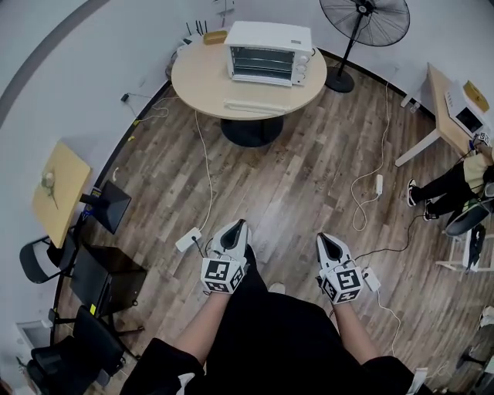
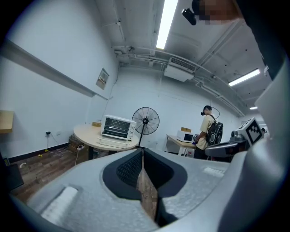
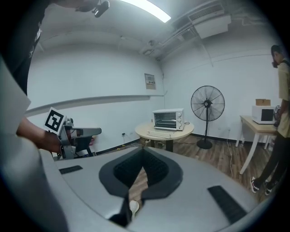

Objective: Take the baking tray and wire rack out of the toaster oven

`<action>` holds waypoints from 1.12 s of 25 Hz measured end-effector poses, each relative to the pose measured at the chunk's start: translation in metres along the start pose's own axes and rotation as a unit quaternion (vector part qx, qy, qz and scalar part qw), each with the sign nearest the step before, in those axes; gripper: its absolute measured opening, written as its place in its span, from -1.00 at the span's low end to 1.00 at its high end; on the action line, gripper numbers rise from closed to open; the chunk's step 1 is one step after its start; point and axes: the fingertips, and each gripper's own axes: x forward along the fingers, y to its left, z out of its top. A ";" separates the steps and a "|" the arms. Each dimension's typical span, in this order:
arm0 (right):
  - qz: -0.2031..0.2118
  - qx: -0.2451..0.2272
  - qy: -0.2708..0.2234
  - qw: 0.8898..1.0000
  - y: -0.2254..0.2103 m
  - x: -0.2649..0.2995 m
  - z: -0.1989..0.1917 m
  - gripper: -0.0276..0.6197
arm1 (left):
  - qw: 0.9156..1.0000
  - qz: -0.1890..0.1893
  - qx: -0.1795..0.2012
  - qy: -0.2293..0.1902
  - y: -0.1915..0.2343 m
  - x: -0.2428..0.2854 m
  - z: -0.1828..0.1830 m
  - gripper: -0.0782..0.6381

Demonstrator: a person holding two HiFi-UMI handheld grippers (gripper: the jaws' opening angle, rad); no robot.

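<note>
The white toaster oven (image 1: 268,52) stands on a round wooden table (image 1: 202,83) across the room, its glass door closed and wire shelving showing faintly behind it. It also shows far off as the toaster oven (image 2: 118,127) in the left gripper view and as the toaster oven (image 3: 168,119) in the right gripper view. A flat pale object (image 1: 253,107) lies on the table in front of it. My left gripper (image 1: 241,224) and right gripper (image 1: 323,238) are held side by side over the wooden floor, far from the table. Both are shut with nothing between the jaws.
A pedestal fan (image 1: 363,23) stands right of the table. White cables and a power strip (image 1: 187,240) lie across the floor between me and the table. A person (image 2: 208,131) stands by a desk with a microwave (image 3: 263,114) at right. Chairs and a small desk (image 1: 58,189) line the left wall.
</note>
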 end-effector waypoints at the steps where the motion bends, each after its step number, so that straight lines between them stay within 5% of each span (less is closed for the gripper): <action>1: 0.001 0.000 0.005 1.000 -0.003 0.014 0.003 -0.92 | 1.000 0.003 -0.004 0.001 0.011 0.009 0.002 -0.71; 10: 0.017 -0.047 0.025 0.998 -0.004 0.150 0.069 -0.92 | 0.999 0.016 -0.025 -0.012 0.116 0.081 0.048 -0.71; 18: -0.016 -0.005 0.030 0.999 -0.007 0.250 0.120 -0.92 | 0.999 -0.005 -0.036 -0.002 0.200 0.147 0.080 -0.71; 28: -0.022 -0.036 0.012 0.999 0.007 0.322 0.161 -0.92 | 0.998 -0.043 -0.031 -0.029 0.241 0.207 0.116 -0.71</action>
